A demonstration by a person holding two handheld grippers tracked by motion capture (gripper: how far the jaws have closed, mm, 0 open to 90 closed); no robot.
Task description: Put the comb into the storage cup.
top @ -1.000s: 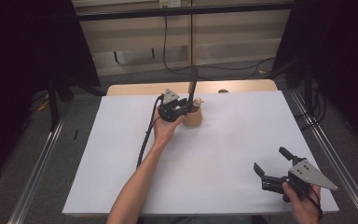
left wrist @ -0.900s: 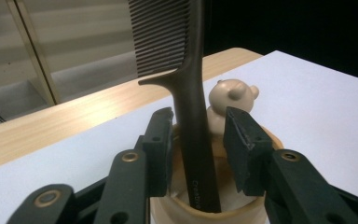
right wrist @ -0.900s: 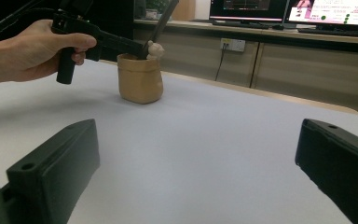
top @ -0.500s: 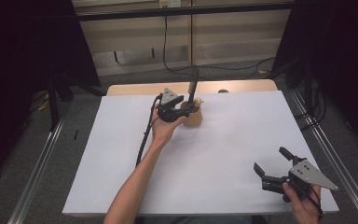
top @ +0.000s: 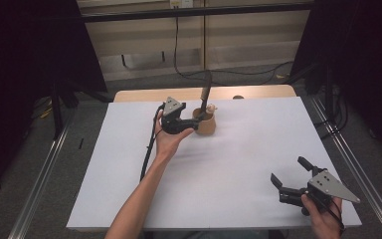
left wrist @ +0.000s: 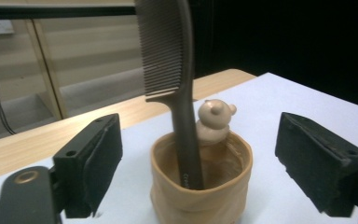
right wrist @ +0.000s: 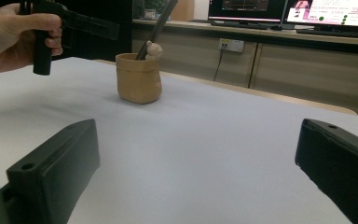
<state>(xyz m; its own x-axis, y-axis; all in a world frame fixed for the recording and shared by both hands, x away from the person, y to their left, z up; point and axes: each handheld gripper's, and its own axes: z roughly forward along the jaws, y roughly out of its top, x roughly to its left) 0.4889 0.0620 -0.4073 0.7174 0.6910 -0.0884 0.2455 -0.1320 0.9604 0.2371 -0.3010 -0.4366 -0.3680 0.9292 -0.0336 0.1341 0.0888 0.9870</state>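
A tan soft cup (top: 206, 125) stands at the far middle of the white table (top: 229, 164). In it stand a dark comb (top: 205, 94), teeth up, and a small beige bear figure (top: 211, 107). My left gripper (top: 191, 125) is open just left of the cup. In the left gripper view its jaws flank the cup (left wrist: 200, 186), comb (left wrist: 168, 56) and bear (left wrist: 214, 122) without touching. My right gripper (top: 289, 171) is open and empty near the front right corner. The right gripper view looks past its open gripper (right wrist: 196, 172) to the cup (right wrist: 138, 78).
A wooden strip (top: 144, 94) runs along the table's far edge. Metal rails (top: 40, 174) run down both sides on the floor. The left gripper's cable (top: 146, 154) trails along the forearm. Monitors (right wrist: 335, 14) and a counter stand behind the table in the right gripper view.
My left gripper has drawn back a little to the left from the cup. The cup, the comb and the right gripper have stayed in place.
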